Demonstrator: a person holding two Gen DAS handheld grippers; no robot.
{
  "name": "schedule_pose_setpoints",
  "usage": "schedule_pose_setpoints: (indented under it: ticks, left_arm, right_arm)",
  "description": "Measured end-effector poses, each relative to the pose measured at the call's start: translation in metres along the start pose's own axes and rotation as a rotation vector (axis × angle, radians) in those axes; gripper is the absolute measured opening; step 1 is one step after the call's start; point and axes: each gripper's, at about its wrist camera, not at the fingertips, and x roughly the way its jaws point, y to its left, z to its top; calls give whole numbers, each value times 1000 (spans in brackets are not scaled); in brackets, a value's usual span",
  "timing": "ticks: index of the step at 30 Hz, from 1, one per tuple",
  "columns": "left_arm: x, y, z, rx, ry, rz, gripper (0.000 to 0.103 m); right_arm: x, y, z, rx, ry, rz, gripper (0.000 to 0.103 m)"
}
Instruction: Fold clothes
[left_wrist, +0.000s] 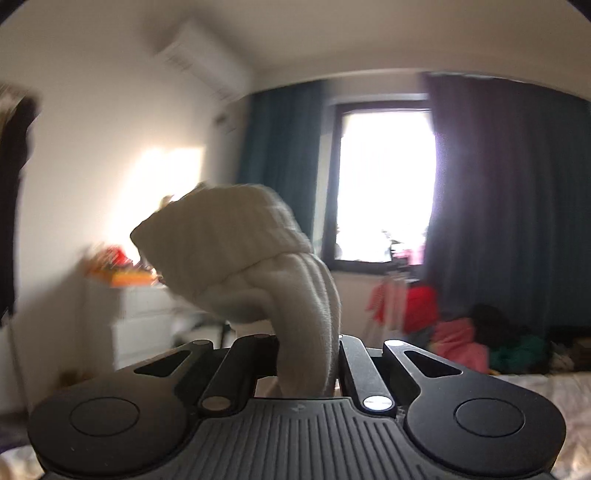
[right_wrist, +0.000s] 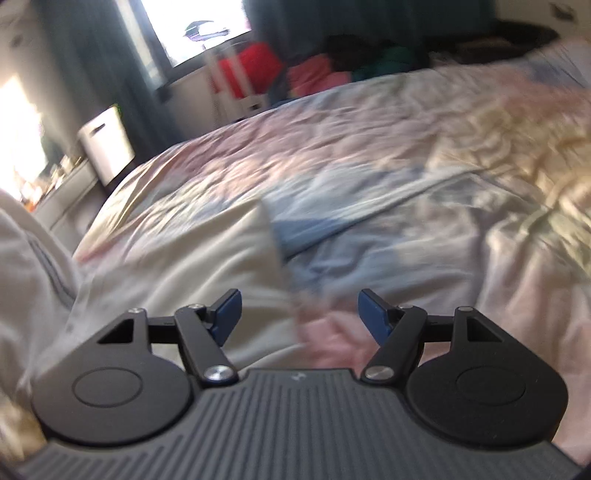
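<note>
Left gripper (left_wrist: 308, 345) jaws pinch a cream knit garment (left_wrist: 255, 258) held aloft; right gripper (right_wrist: 299, 314) jaws gape wide above the bed (right_wrist: 406, 166)

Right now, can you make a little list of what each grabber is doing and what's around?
left gripper: shut on a cream knitted garment, lifted up in the air
right gripper: open, holding nothing, above the bed
bed cover: wrinkled, pastel pink, blue and yellow patches
white cloth: lying on the bed cover, ahead and left of the right gripper
clothes pile: red, pink, green and dark items near the window
window: bright, between dark blue curtains
picture: blurred, fine detail unclear
</note>
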Motion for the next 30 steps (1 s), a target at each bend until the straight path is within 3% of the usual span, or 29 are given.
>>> schedule_pose_setpoints:
  ticks: [4, 6, 11, 13, 14, 16, 18, 21, 24, 26, 30]
  left_arm:
    - [-20, -97, -47, 184, -46, -96, 7]
    - [-26, -137, -87, 314, -23, -170, 7]
    - [-24, -195, -192, 682, 248, -390, 10]
    - [-29, -194, -204, 748, 216, -392, 10]
    - [-29, -194, -201, 747, 217, -402, 15]
    - [-24, -197, -192, 751, 266, -457, 32]
    - [-15, -189, -184, 798, 329, -504, 56]
    - [-20, -168, -166, 816, 405, -588, 77]
    - [-23, -144, -148, 815, 507, -691, 85]
    - [-24, -115, -141, 832, 528, -754, 90]
    - [-28, -68, -148, 910, 481, -717, 93]
  right_arm:
    - [-1, -28, 8, 119, -17, -22, 72]
    - [-1, -42, 12, 178, -25, -33, 73]
    - [-2, -77, 22, 327, -45, -60, 73]
    - [-1, -76, 22, 338, -53, -19, 73]
    - [0, -75, 22, 341, -57, 3, 73]
    - [2, -73, 22, 349, -64, 46, 74]
    - [3, -71, 22, 357, -72, 90, 74]
    - [5, -67, 22, 368, -83, 155, 74]
    - [9, -62, 22, 369, -74, 222, 74]
    - [13, -56, 21, 353, -46, 255, 74]
    - [20, -44, 19, 304, -15, 250, 74]
